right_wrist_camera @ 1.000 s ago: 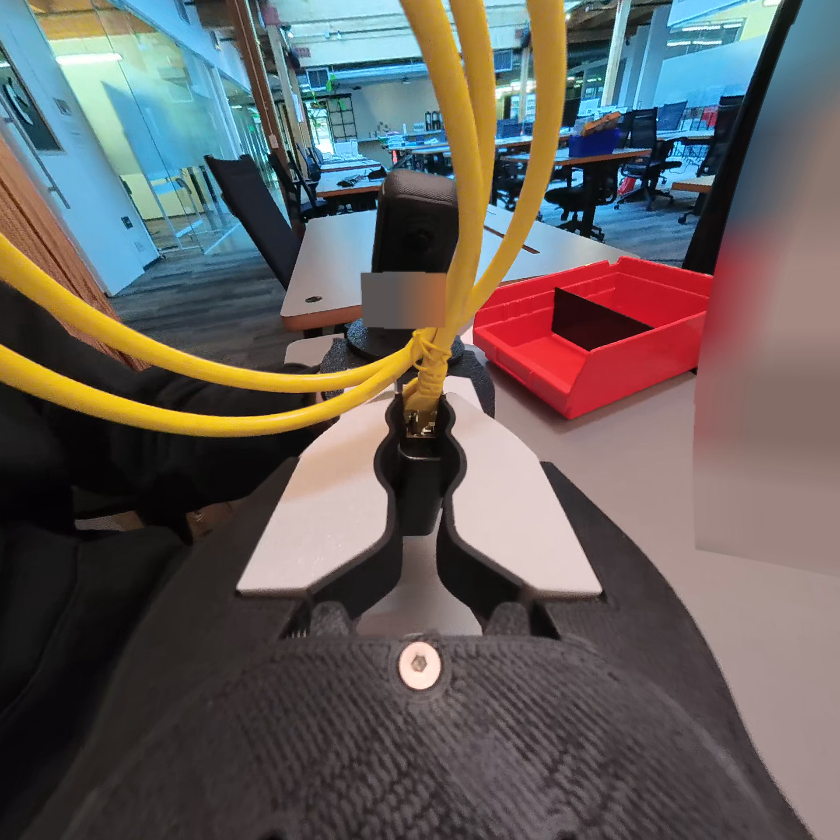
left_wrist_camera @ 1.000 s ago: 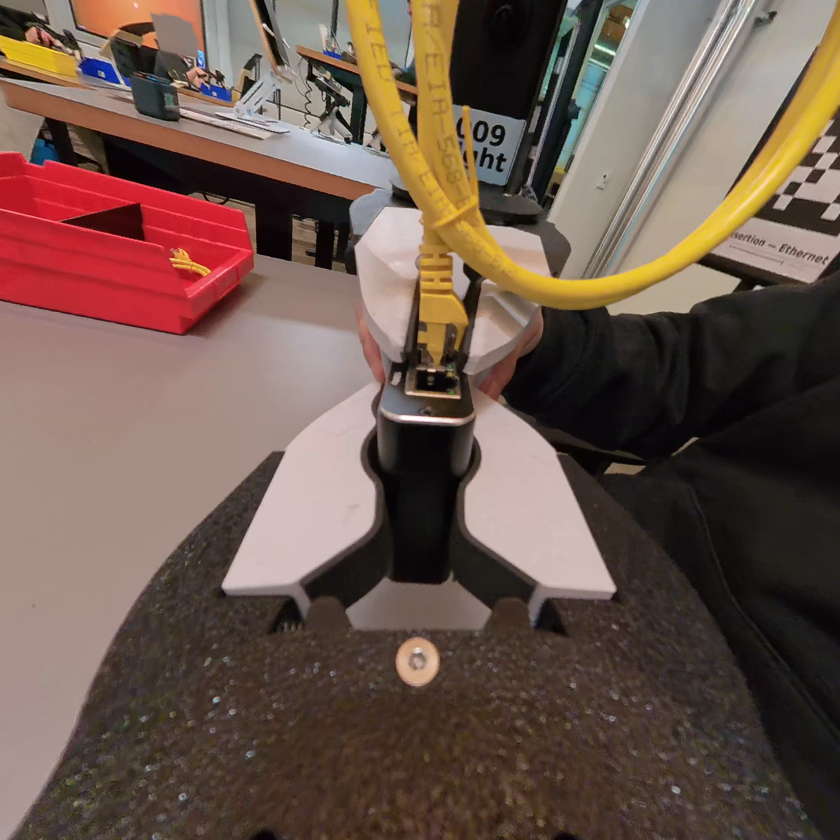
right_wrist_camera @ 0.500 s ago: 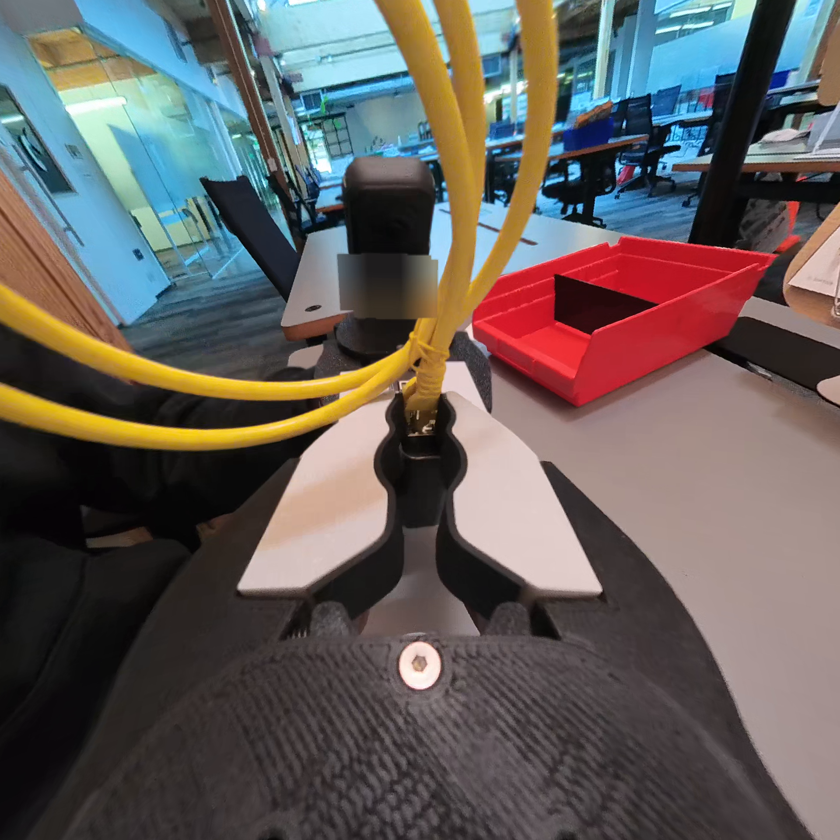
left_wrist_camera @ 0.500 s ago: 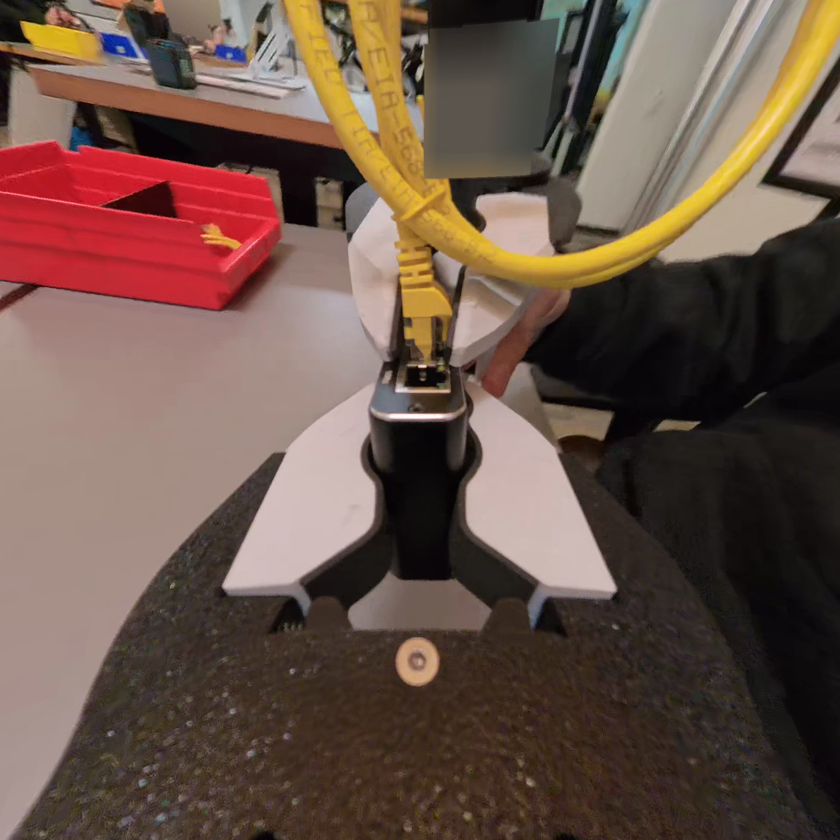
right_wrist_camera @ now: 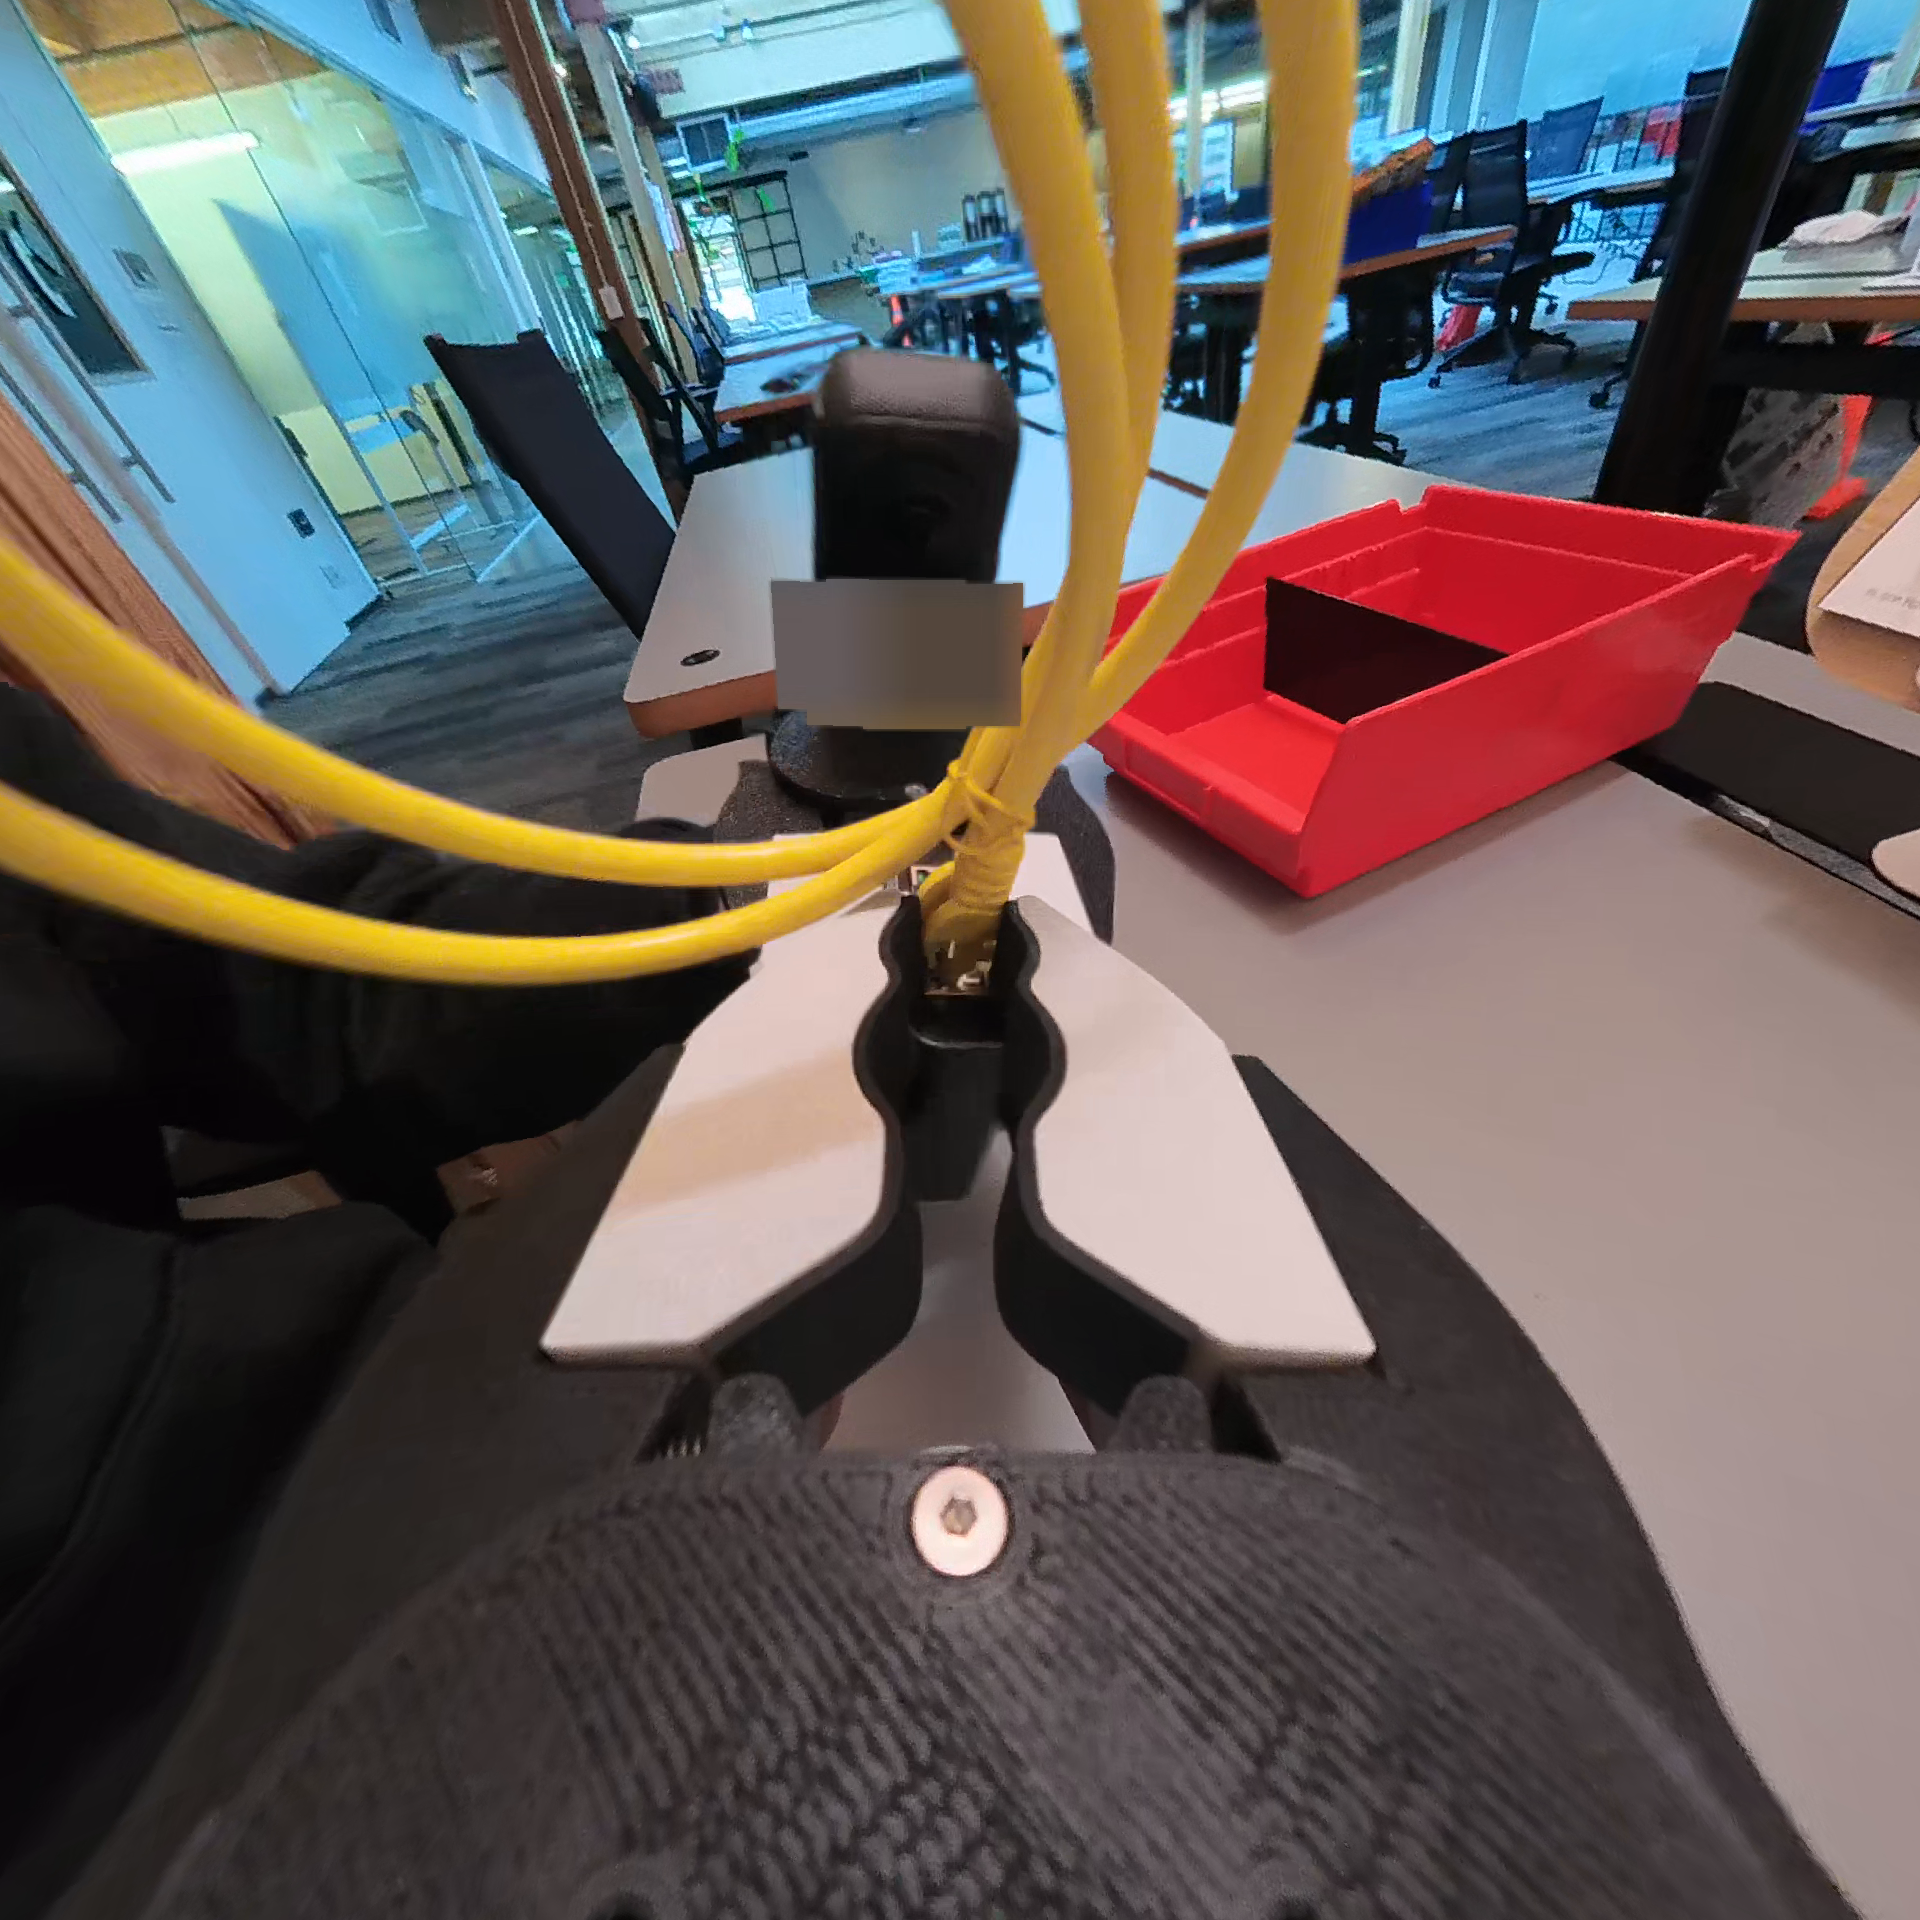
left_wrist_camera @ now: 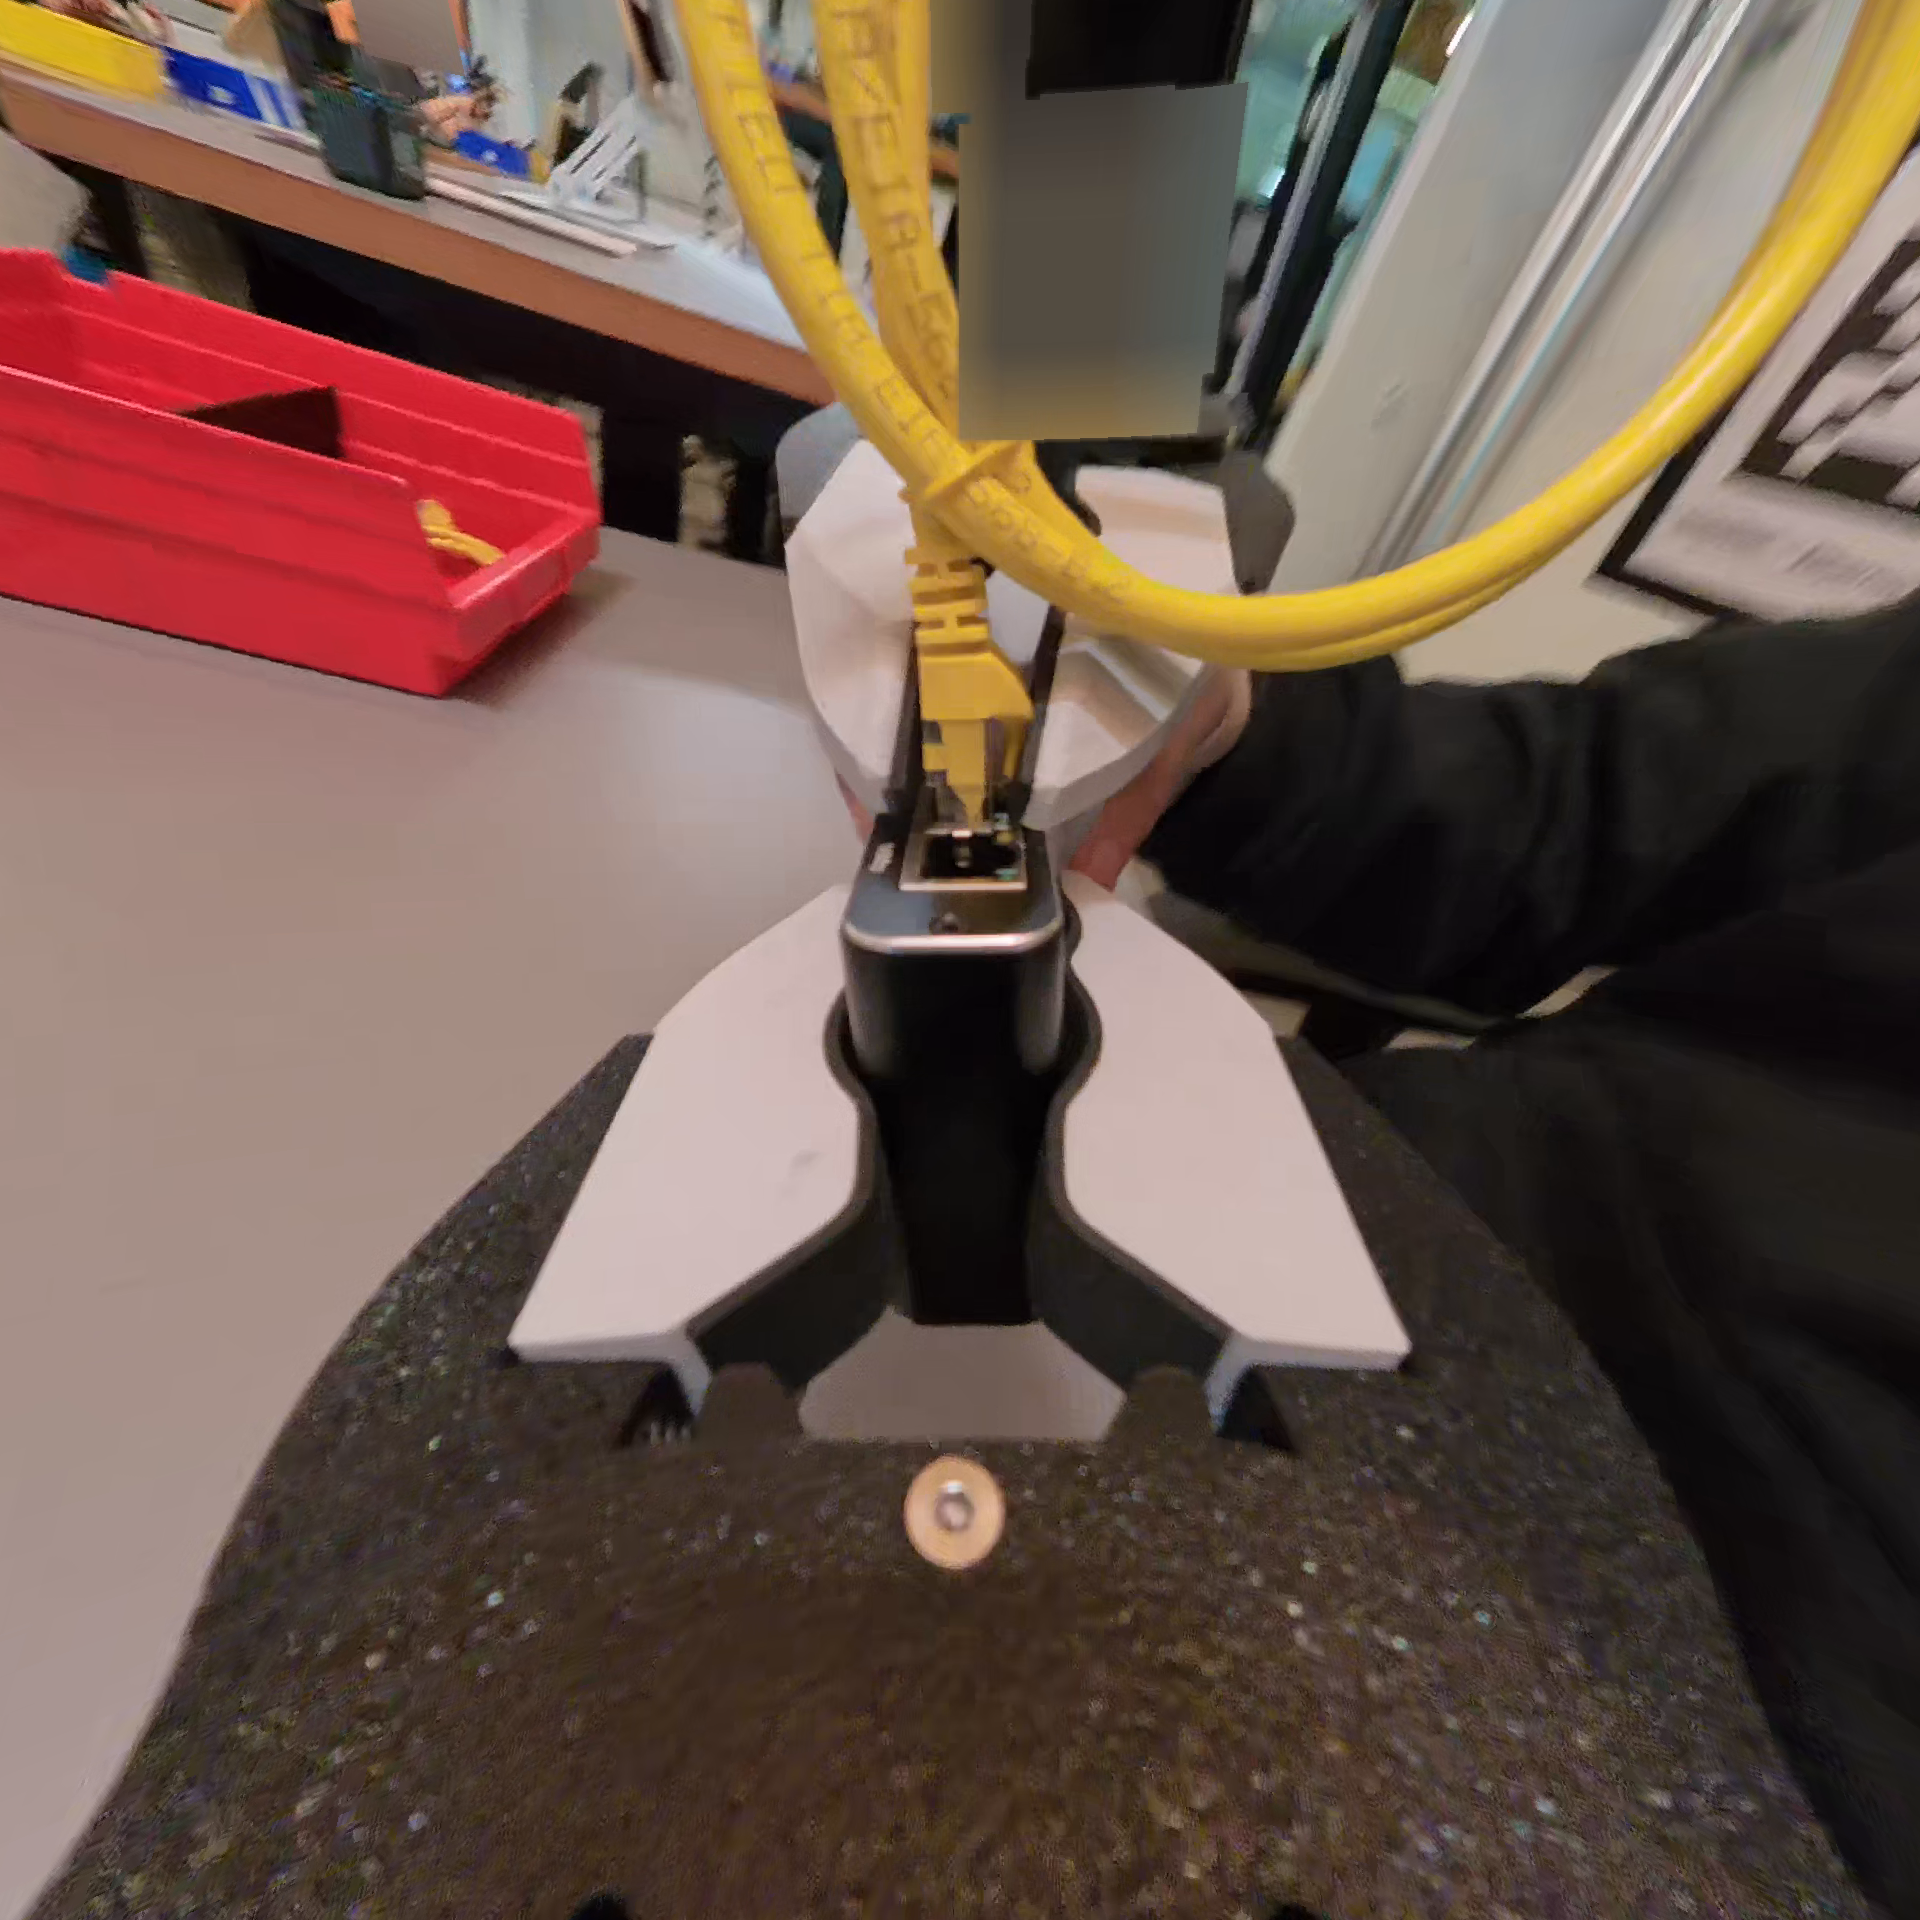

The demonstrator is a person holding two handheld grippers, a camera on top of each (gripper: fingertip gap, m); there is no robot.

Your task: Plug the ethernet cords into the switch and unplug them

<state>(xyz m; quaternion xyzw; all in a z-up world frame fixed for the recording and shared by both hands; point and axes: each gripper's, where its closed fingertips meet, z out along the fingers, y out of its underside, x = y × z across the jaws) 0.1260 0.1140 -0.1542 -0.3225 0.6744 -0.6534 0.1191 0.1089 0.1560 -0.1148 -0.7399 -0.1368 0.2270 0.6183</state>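
Yellow ethernet plug (left_wrist_camera: 964, 686) poised at switch port, gripped between two tools.

On the grey table (left_wrist_camera: 312, 883), far left, a red bin (left_wrist_camera: 260, 540); at centre, left tool (left_wrist_camera: 956, 997) clamped on black switch (left_wrist_camera: 951, 1091), its port facing right tool (right_wrist_camera: 961, 977), itself pinched on the plug, tip at port mouth; looped yellow cord (left_wrist_camera: 1455, 540) arching right, above a dark sleeve (left_wrist_camera: 1507, 810).

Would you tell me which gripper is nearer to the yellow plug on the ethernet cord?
Right. The right gripper is shut on the yellow plug itself, at the mouth of the switch's port. The left gripper is shut on the black switch, behind that port.
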